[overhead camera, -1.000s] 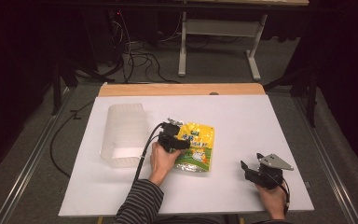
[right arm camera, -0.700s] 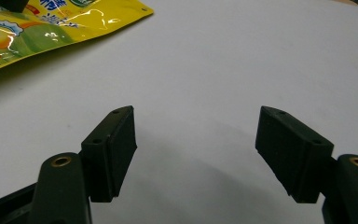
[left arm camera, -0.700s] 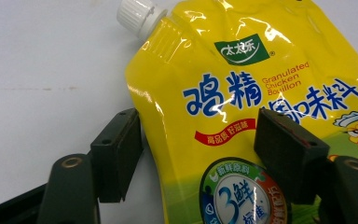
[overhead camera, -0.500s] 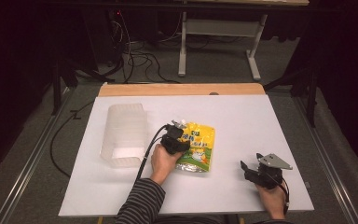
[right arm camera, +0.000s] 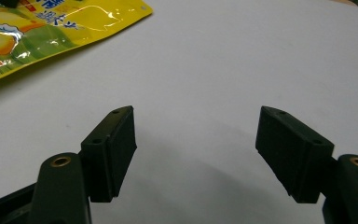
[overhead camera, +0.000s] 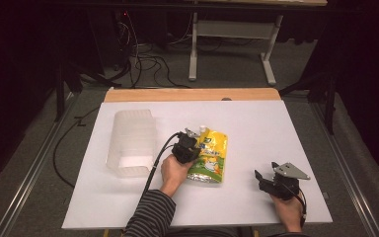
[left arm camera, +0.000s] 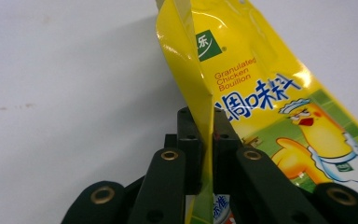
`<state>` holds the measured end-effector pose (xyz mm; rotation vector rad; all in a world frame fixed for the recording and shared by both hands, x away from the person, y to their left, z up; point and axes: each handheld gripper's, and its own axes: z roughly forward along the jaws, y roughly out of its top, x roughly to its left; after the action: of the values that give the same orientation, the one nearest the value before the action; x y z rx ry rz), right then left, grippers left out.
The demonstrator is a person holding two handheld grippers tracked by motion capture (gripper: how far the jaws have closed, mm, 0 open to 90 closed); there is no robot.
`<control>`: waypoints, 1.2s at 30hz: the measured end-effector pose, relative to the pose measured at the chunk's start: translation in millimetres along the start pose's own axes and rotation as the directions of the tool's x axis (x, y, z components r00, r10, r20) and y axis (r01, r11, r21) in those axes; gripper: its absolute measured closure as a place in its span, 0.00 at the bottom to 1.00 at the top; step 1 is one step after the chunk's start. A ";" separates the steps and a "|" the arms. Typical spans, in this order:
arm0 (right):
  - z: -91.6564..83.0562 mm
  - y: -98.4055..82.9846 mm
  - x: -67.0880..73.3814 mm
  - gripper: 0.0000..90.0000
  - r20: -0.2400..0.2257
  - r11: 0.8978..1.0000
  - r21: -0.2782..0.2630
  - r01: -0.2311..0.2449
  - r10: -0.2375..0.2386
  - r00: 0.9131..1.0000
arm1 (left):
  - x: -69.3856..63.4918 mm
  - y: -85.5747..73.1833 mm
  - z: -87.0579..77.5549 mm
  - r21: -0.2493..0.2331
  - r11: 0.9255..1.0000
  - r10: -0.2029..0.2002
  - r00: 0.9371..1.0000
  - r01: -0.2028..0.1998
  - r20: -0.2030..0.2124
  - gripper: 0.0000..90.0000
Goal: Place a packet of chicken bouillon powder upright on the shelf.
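A yellow bouillon pouch [overhead camera: 209, 158] with a cartoon chicken lies mid-table, its left edge lifted. My left gripper [overhead camera: 190, 140] is shut on that edge; in the left gripper view the pouch [left arm camera: 261, 107] rises out of the closed jaws [left arm camera: 205, 140] and leans to the right. My right gripper [overhead camera: 264, 178] rests open near the table's front right, apart from the pouch. In the right gripper view its fingers [right arm camera: 114, 149] stand wide over bare white table, with the pouch [right arm camera: 51, 28] at the upper left.
A clear plastic bin [overhead camera: 131, 143] lies on its side left of the pouch. The white table [overhead camera: 276, 128] has a wooden strip along its far edge [overhead camera: 192, 94]. Cables and a desk frame [overhead camera: 232, 29] stand on the floor beyond.
The left gripper and the pouch edge it holds have shifted slightly; the right gripper has stayed put.
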<state>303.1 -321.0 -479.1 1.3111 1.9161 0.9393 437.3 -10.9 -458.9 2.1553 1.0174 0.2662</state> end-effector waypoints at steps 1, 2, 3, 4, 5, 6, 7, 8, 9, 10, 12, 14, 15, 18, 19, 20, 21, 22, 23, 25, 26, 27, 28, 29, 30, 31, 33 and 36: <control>-0.1 -0.1 0.6 0.32 0.002 1.000 0.001 -0.001 0.001 1.000 | -0.1 0.3 -2.3 -0.005 1.000 0.003 1.000 -0.003 0.001 0.96; 0.2 -0.2 0.9 0.32 0.001 1.000 -0.003 0.000 0.000 1.000 | -0.5 0.6 -4.8 -0.008 1.000 0.008 1.000 -0.008 0.002 0.96; 0.1 -0.1 0.8 0.32 0.005 1.000 -0.001 -0.001 0.001 1.000 | -1.3 1.1 -7.4 -0.017 1.000 0.009 1.000 -0.009 0.003 0.96; 0.2 0.0 0.2 0.32 0.002 1.000 -0.002 -0.003 0.003 1.000 | -2.1 1.7 -10.9 -0.028 1.000 0.012 1.000 -0.012 0.009 0.96; -0.1 0.0 -0.3 0.32 -0.001 1.000 -0.004 -0.003 0.003 1.000 | -3.0 2.3 -14.7 -0.043 0.999 0.019 1.000 -0.019 0.015 0.97; -0.5 -0.2 -0.3 0.32 -0.001 1.000 -0.008 -0.004 0.004 1.000 | -4.1 3.0 -18.2 -0.057 0.998 0.026 0.999 -0.025 0.025 0.97; -0.7 -0.4 -0.2 0.32 0.001 1.000 -0.012 -0.005 0.005 1.000 | -5.5 3.8 -21.3 -0.066 0.997 0.030 0.999 -0.028 0.031 0.97; -0.6 -0.3 -0.3 0.32 0.001 1.000 -0.010 -0.005 0.005 1.000 | -6.2 4.6 -24.3 -0.072 0.997 0.037 0.999 -0.035 0.034 0.97; -0.6 -0.3 -0.3 0.32 0.001 1.000 -0.010 -0.005 0.005 1.000 | -6.6 5.1 -27.2 -0.083 0.996 0.037 0.998 -0.034 0.042 0.97; -0.7 -0.2 -0.3 0.32 0.001 1.000 -0.009 -0.004 0.004 1.000 | -6.7 5.1 -30.1 -0.091 0.995 0.037 0.998 -0.032 0.053 0.97; -0.7 -0.2 -0.1 0.32 0.000 1.000 -0.008 -0.001 0.001 1.000 | -7.6 5.1 -35.4 -0.103 0.994 0.036 0.997 -0.028 0.075 0.97; -0.5 -0.1 -0.2 0.32 0.000 1.000 -0.006 -0.003 0.003 1.000 | -8.9 6.3 -40.8 -0.117 0.993 0.044 0.994 -0.033 0.097 0.97; -0.7 -0.2 -0.2 0.32 0.001 1.000 -0.008 -0.004 0.004 1.000 | -9.5 6.9 -43.4 -0.124 0.992 0.047 0.993 -0.034 0.104 0.97; -1.7 -0.7 -0.5 0.32 0.002 1.000 -0.013 -0.012 0.012 1.000 | -9.5 7.6 -51.5 -0.148 0.989 0.043 0.991 -0.024 0.125 0.97; -1.8 -0.7 -0.8 0.32 -0.001 1.000 -0.013 -0.012 0.012 1.000 | -9.7 7.5 -54.7 -0.160 0.987 0.043 0.990 -0.021 0.131 0.97; -1.7 -0.6 -0.7 0.32 -0.001 1.000 -0.013 -0.012 0.012 1.000 | -10.0 7.5 -57.8 -0.168 0.985 0.049 0.990 -0.026 0.132 0.97; -1.4 -0.6 -0.4 0.32 -0.001 1.000 -0.011 -0.009 0.009 1.000 | -10.3 7.7 -60.6 -0.172 0.985 0.050 0.990 -0.026 0.136 0.97; -0.9 -0.3 -0.1 0.32 0.000 1.000 -0.013 -0.002 0.002 1.000 | -10.2 7.9 -62.7 -0.176 0.984 0.049 0.988 -0.024 0.145 0.98; -0.9 -0.3 0.1 0.32 0.000 1.000 -0.010 0.000 0.000 1.000 | -10.1 8.3 -64.7 -0.177 0.984 0.048 0.987 -0.020 0.153 0.98; -1.0 -0.5 -0.2 0.32 0.001 1.000 -0.014 -0.004 0.004 1.000 | -9.7 9.5 -67.5 -0.179 0.984 0.050 0.985 -0.020 0.164 0.98; -1.6 -0.6 -0.3 0.32 0.000 1.000 -0.013 -0.010 0.010 1.000 | -9.9 10.0 -68.5 -0.186 0.982 0.048 0.985 -0.017 0.166 0.98; -1.8 -0.7 -0.6 0.32 0.002 1.000 -0.013 -0.012 0.012 1.000 | -9.9 10.2 -70.0 -0.190 0.982 0.049 0.985 -0.017 0.167 0.98; -1.9 -0.7 -0.8 0.32 0.000 1.000 -0.014 -0.012 0.012 1.000 | -9.7 10.3 -71.7 -0.192 0.981 0.053 0.984 -0.020 0.168 0.98; -1.9 -0.7 -0.6 0.32 0.001 1.000 -0.013 -0.013 0.013 1.000 | -9.3 10.1 -73.7 -0.194 0.981 0.058 0.984 -0.024 0.169 0.98; -1.8 -0.7 -0.5 0.32 0.000 1.000 -0.014 -0.010 0.010 1.000 | -9.1 9.8 -75.8 -0.196 0.980 0.061 0.984 -0.027 0.169 0.98; -1.7 -0.6 -0.2 0.32 -0.002 1.000 -0.014 -0.010 0.010 1.000 | -9.0 9.7 -77.8 -0.200 0.980 0.059 0.984 -0.024 0.171 0.98; -1.3 -0.6 -0.3 0.32 -0.003 1.000 -0.012 -0.007 0.007 1.000 | -8.1 10.4 -81.8 -0.203 0.979 0.056 0.982 -0.018 0.182 0.98; -1.3 -0.6 -1.3 0.32 -0.007 1.000 -0.015 -0.009 0.009 1.000 | -8.7 13.0 -88.9 -0.215 0.976 0.074 0.982 -0.036 0.174 0.99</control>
<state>302.2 -322.6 -478.7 1.3102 1.9060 0.9620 398.2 24.0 -385.4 1.9768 0.7906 0.1913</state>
